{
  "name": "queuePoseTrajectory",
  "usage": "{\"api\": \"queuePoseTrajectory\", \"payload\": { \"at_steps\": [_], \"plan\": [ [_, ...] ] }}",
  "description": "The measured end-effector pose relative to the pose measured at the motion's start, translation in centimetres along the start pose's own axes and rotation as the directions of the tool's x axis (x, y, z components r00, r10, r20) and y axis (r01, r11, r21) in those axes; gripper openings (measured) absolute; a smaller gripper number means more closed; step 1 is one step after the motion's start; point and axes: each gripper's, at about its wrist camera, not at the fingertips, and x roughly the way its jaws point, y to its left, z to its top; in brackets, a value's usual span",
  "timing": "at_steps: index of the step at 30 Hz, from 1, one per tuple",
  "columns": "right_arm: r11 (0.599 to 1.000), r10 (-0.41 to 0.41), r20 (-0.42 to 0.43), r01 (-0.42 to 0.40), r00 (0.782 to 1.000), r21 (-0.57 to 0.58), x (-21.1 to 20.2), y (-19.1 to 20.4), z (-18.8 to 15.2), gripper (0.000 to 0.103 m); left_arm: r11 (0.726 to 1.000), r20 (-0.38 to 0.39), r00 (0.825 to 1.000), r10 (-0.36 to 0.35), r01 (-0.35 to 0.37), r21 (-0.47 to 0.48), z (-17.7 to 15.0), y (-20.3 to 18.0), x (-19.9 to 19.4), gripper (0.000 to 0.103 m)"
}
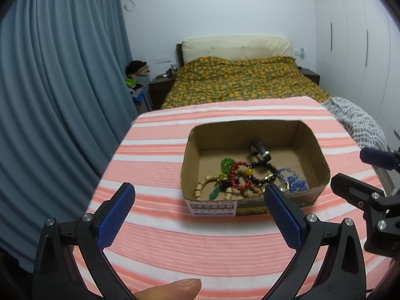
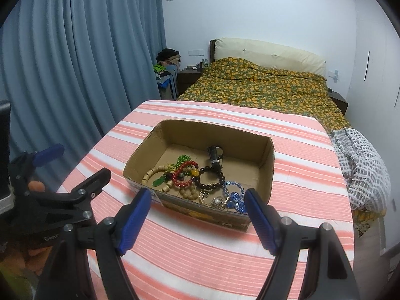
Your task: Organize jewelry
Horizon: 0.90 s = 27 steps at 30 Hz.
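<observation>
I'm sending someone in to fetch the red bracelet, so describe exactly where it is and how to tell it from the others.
On the pink and white striped tablecloth stands an open brown cardboard box holding a heap of jewelry. The red bead bracelet lies mid-heap, between the tan wooden bead bracelet and the dark glossy bead bracelet. It is the only loop of small, bright red round beads.

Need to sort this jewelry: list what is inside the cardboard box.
Inside the cardboard box: red bead bracelet, dark bead bracelet, pale wooden beads, green beads, blue crystal piece, a small dark cylinder. Pieces overlap; anything under the tangle is hidden.
</observation>
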Motion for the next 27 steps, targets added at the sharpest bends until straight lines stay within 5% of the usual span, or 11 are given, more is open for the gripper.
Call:
{"api": "queuePoseTrajectory", "payload": {
  "at_steps": [8, 27],
  "plan": [
    [1.0, 0.011, 0.01, -0.011, 1.0, -0.019, -1.5, 1.0, 0.0, 0.078, 0.997, -0.004, 0.998, -0.07, 0.07, -0.034, 0.0, 0.8, -1.0, 0.103],
    [0.999, 0.008, 0.019, -0.007, 1.0, -0.043, -2.6, 1.8, -0.1, 0.078, 0.997, -0.002, 0.998, -0.062, 0.062, -0.052, 0.1, 1.4, -1.9, 0.103]
  ]
}}
